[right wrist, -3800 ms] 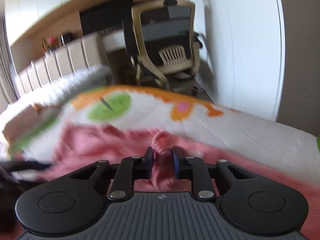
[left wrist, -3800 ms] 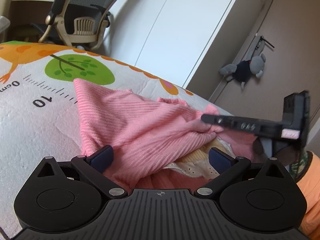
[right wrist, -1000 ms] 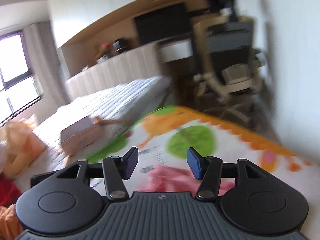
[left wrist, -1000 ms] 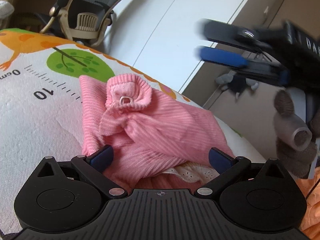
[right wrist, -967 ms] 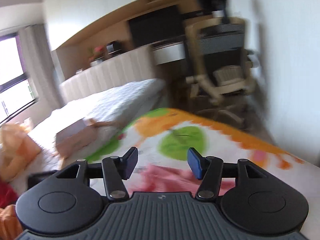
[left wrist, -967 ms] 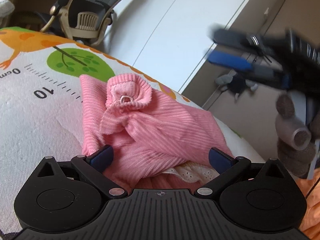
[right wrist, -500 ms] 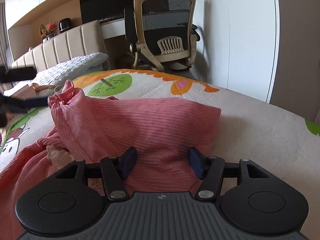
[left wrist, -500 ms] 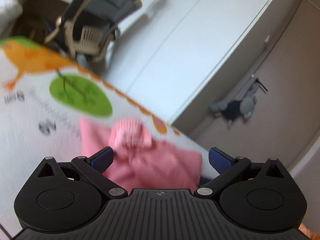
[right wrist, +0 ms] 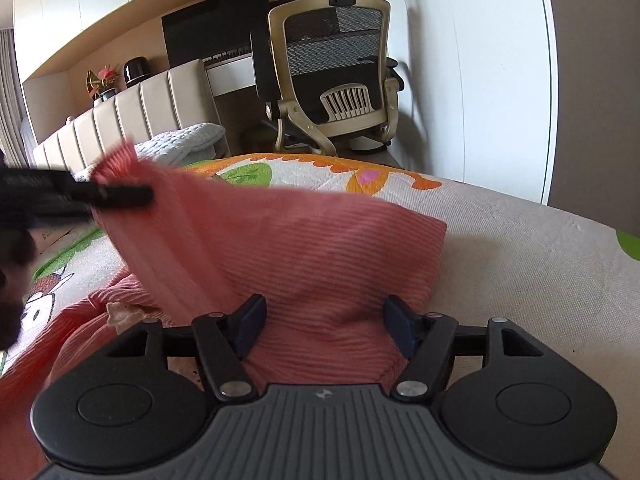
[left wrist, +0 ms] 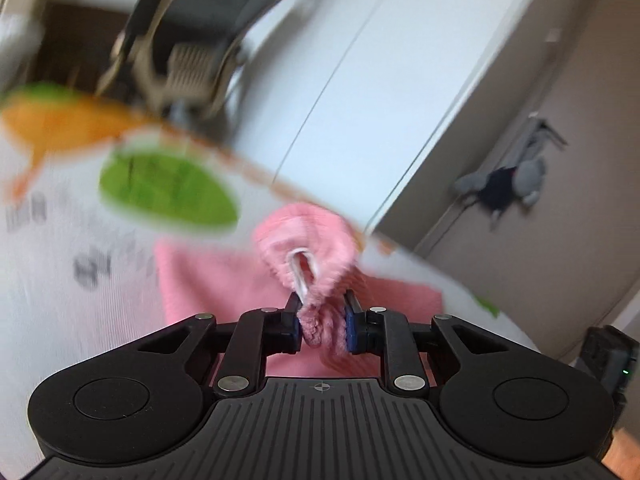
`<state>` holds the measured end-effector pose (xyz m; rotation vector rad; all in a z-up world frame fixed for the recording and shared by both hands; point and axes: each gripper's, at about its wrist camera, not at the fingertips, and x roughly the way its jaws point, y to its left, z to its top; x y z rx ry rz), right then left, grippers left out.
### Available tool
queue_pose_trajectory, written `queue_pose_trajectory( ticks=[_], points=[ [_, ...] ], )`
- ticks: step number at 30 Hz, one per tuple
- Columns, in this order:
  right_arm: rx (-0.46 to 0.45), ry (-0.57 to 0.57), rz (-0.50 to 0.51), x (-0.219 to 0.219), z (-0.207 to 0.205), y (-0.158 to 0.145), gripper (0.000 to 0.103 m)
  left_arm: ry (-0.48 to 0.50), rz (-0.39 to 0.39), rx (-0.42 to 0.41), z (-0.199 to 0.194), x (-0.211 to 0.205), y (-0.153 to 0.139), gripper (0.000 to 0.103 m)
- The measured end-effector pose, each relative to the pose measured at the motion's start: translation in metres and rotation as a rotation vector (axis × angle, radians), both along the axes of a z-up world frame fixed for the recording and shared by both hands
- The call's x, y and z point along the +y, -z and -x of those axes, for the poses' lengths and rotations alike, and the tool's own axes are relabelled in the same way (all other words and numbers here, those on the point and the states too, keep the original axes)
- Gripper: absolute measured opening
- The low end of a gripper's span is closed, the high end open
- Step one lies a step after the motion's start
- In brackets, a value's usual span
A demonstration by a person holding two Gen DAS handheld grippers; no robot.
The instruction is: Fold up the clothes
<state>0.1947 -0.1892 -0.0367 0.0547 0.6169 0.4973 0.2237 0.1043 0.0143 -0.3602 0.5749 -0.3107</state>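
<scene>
left gripper (left wrist: 322,322): jaws pinch cuff of pink ribbed knit sweater (right wrist: 304,240) | right gripper (right wrist: 324,326): jaws wide apart, over sweater | colourful printed mat (right wrist: 520,248) underneath

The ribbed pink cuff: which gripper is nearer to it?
Left. The left gripper is clamped on the cuff; the right gripper sits open at the garment's folded body, away from it.

In the right wrist view the garment (right wrist: 288,248) lies on the mat (right wrist: 520,248) at frame centre. The left gripper (right wrist: 120,196) reaches in from the left edge onto its raised cuff (right wrist: 116,166). The office chair (right wrist: 336,72) stands behind, upper centre.
</scene>
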Motion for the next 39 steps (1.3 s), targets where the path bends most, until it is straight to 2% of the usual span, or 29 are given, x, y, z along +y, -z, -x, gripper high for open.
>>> queue_pose_trajectory(
  ticks=[1,3,6,8,10,13,14,16,19,21,24,26,29,30,36,39],
  points=[
    [-0.001,0.002,0.002,0.001,0.0,0.0,0.066,-0.01,-0.037,-0.019,0.004,-0.002,-0.006,0.021],
    [-0.002,0.003,0.006,0.001,0.0,0.0,0.066,-0.03,-0.11,0.03,0.005,-0.002,0.004,0.022],
    [-0.003,0.005,0.011,0.003,0.0,0.0,0.066,-0.061,-0.211,0.116,0.006,0.005,0.029,0.04],
    [-0.005,0.006,0.019,0.004,0.001,0.001,0.066,-0.058,-0.187,0.123,0.009,0.015,0.032,0.046],
    [-0.006,0.006,0.032,0.006,0.001,0.001,0.066,-0.086,-0.205,0.096,0.012,0.021,0.02,0.057],
    [-0.002,0.006,0.043,0.007,0.001,0.001,0.067,-0.12,-0.234,-0.005,0.023,0.023,-0.01,0.053],
    [0.0,0.006,0.045,0.007,0.0,0.001,0.067,-0.113,-0.215,-0.041,0.026,0.023,-0.02,0.053],
    [0.002,0.004,0.051,0.007,0.0,0.001,0.068,-0.05,-0.103,-0.085,0.03,0.022,-0.031,0.053],
    [-0.001,0.004,0.066,0.009,0.002,0.002,0.068,0.068,0.046,-0.057,0.023,0.01,-0.024,0.053],
    [-0.003,0.006,0.073,0.01,0.003,0.002,0.068,0.093,0.059,-0.012,0.015,-0.001,-0.007,0.053],
    [-0.005,0.005,0.082,0.01,0.002,0.001,0.068,0.04,0.041,0.069,-0.001,-0.001,0.024,0.053],
    [-0.008,0.003,0.088,0.01,0.003,0.001,0.069,0.018,0.08,0.131,-0.014,0.009,0.048,0.038],
    [-0.006,0.002,0.091,0.011,0.003,0.001,0.069,0.019,0.194,0.147,-0.017,0.027,0.062,0.037],
    [-0.005,0.001,0.091,0.01,0.003,0.001,0.069,0.02,0.21,0.153,-0.018,0.029,0.063,0.037],
    [-0.006,-0.001,0.107,0.011,0.002,0.0,0.071,0.027,0.15,0.126,-0.015,0.02,0.061,0.038],
    [-0.006,-0.003,0.116,0.013,0.002,0.0,0.072,0.029,0.145,0.122,-0.014,0.019,0.06,0.039]
  ],
)
